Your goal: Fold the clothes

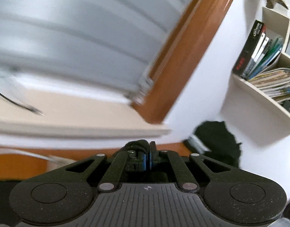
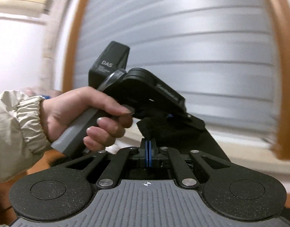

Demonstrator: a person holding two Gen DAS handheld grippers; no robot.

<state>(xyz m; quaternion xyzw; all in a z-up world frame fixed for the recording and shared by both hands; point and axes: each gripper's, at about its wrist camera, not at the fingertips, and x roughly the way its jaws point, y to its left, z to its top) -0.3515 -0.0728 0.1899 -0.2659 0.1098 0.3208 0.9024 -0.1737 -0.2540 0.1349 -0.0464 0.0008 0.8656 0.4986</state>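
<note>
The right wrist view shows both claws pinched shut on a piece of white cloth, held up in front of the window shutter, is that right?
Nearly. The cloth is black, not white. The right wrist view shows it clamped in the shut right claw and reaching up to the left claw, in front of the window shutter. The left wrist view shows black fabric bunched at that shut claw too.

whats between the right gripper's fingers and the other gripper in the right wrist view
Black cloth spans that stretch in the right wrist view: the right gripper pinches one edge, and the cloth runs up to the left gripper, held in the left hand.
</note>
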